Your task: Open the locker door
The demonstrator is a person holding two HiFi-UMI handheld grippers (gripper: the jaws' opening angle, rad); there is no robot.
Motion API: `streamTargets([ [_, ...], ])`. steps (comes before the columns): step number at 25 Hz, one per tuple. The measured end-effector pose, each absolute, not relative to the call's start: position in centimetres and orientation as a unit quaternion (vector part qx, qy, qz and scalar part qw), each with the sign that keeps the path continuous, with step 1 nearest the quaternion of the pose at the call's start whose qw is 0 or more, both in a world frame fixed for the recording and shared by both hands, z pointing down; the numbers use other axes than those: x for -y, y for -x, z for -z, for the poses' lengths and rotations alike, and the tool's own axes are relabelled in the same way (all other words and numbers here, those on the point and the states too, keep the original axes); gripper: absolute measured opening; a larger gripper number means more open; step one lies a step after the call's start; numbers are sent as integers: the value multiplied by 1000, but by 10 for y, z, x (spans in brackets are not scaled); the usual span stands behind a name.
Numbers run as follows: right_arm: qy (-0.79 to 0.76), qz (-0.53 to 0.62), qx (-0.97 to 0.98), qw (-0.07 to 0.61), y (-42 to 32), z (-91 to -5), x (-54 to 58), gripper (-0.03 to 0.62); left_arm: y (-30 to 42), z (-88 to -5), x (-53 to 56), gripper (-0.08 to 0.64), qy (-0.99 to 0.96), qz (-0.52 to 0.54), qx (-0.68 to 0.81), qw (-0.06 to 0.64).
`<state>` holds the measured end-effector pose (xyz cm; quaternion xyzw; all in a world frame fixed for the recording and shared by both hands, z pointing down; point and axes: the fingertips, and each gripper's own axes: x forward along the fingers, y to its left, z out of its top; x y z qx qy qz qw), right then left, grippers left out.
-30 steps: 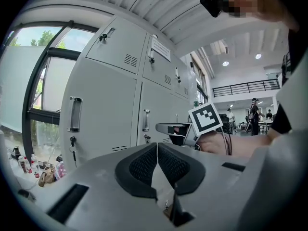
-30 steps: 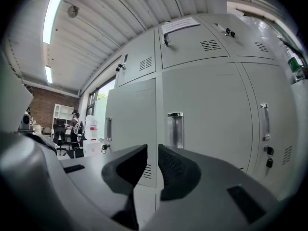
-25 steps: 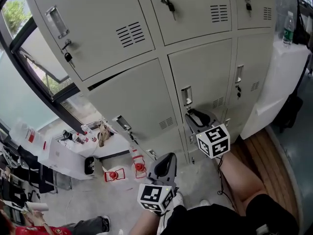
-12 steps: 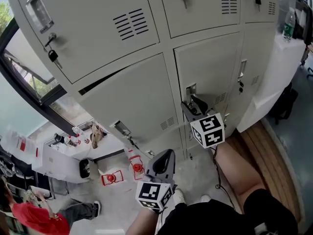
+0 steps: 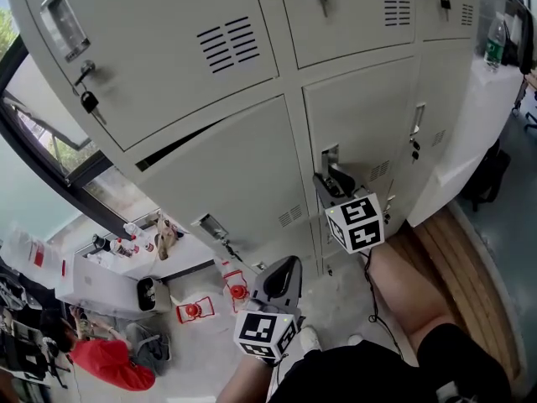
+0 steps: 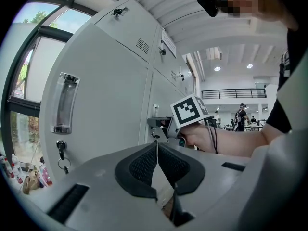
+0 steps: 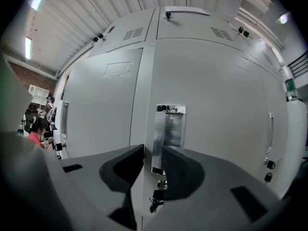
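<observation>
Black pads of the right gripper (image 7: pixel 153 150) stand a little apart, having just been closing, with the left edge of the chrome handle (image 7: pixel 172 126) between them; a sliver of door shows beside the left pad. The grey locker door (image 7: pixel 221 109) fills the centre of that view, shut, with a key (image 7: pixel 155 196) hanging below the handle. The left gripper (image 6: pixel 157 147), low in the head view, has its jaws pressed together on nothing.

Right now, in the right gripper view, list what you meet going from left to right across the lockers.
Person in red → left door's handle → shiny middle handle → slim right handle → bottle.
</observation>
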<state>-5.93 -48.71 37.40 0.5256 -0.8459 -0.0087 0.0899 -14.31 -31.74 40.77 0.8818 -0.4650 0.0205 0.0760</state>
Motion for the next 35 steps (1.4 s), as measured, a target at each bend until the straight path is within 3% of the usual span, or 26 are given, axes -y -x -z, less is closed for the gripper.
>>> streamTargets([
  [16, -496, -12, 865, 73, 40, -374, 446, 161, 113, -398, 307, 20, -888, -22, 454, 64],
  [35, -391, -2, 919, 47, -42, -370, 360, 170, 23, -404, 269, 20, -889, -16, 452, 72],
])
